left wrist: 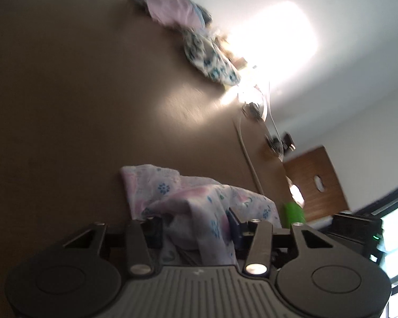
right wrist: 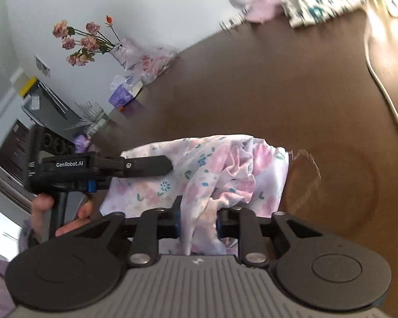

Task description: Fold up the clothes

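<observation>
A pale floral garment point(left wrist: 172, 193) point(right wrist: 225, 164) lies crumpled on the brown table point(left wrist: 66, 106) point(right wrist: 278, 79). In the left wrist view my left gripper point(left wrist: 195, 225) has a thick raised fold of it filling the gap between its fingers. From the right wrist view, the left gripper point(right wrist: 169, 165) reaches in from the left over the garment's near-left edge, held by a person's hand point(right wrist: 66, 220). My right gripper point(right wrist: 199, 220) is narrow, pinching a bunched strip of the same garment at its near edge.
Other clothes sit at the table's far side: a pink piece point(left wrist: 172, 10) and a blue-and-white floral one point(left wrist: 209, 58) point(right wrist: 321, 5). A white cable point(left wrist: 249, 159) point(right wrist: 384, 92) runs along the right. Flowers point(right wrist: 85, 39) and a glass jar point(right wrist: 95, 116) stand by the wall at left.
</observation>
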`<move>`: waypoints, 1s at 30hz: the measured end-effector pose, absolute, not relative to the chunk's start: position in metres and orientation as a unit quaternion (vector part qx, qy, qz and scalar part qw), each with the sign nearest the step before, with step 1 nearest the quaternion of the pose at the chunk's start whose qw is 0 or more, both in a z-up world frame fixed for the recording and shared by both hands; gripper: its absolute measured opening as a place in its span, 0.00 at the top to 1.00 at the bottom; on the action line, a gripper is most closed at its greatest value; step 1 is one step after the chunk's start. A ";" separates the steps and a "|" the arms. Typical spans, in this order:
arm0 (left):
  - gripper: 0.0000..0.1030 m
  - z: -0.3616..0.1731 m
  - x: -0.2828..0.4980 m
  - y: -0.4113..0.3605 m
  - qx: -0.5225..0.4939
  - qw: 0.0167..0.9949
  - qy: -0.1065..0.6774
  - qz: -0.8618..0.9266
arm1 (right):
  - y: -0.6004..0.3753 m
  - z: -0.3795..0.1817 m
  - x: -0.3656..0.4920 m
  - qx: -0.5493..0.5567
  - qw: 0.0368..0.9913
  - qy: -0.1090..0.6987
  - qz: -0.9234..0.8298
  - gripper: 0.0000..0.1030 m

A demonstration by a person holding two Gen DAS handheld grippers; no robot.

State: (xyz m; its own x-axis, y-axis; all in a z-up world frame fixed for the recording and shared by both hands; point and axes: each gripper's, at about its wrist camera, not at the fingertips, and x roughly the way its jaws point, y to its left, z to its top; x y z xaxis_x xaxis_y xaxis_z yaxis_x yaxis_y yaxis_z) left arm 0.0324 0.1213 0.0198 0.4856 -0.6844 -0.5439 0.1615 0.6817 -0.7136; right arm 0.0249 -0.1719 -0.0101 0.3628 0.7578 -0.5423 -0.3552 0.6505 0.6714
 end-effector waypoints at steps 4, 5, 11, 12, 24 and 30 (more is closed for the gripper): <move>0.07 0.046 -0.004 0.129 -0.240 0.873 0.316 -0.283 | -0.194 -0.027 0.009 0.313 0.769 0.455 0.321 0.82; 0.07 0.049 -0.008 0.128 -0.218 0.889 0.290 -0.279 | -0.196 -0.031 0.007 0.327 0.765 0.455 0.318 0.82; 0.11 0.034 0.018 0.108 -0.168 0.893 0.311 -0.279 | -0.194 -0.034 0.008 0.343 0.768 0.438 0.317 0.81; 0.15 0.028 0.026 0.103 -0.168 0.881 0.340 -0.282 | -0.193 -0.034 0.008 0.340 0.771 0.437 0.316 0.82; 0.62 0.005 0.057 0.124 -0.285 0.811 0.423 -0.286 | -0.187 -0.005 0.005 0.191 0.882 0.345 0.260 0.33; 0.70 -0.006 0.065 0.128 -0.364 0.760 0.469 -0.265 | -0.193 -0.022 0.018 0.313 0.835 0.387 0.235 0.83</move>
State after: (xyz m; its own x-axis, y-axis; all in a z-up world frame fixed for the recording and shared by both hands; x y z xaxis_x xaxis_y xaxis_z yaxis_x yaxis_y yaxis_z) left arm 0.0651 0.1284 -0.0058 0.4205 -0.7442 -0.5190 0.0615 0.5940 -0.8021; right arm 0.0184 -0.1931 -0.0221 0.5908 0.6338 -0.4992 -0.1498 0.6942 0.7040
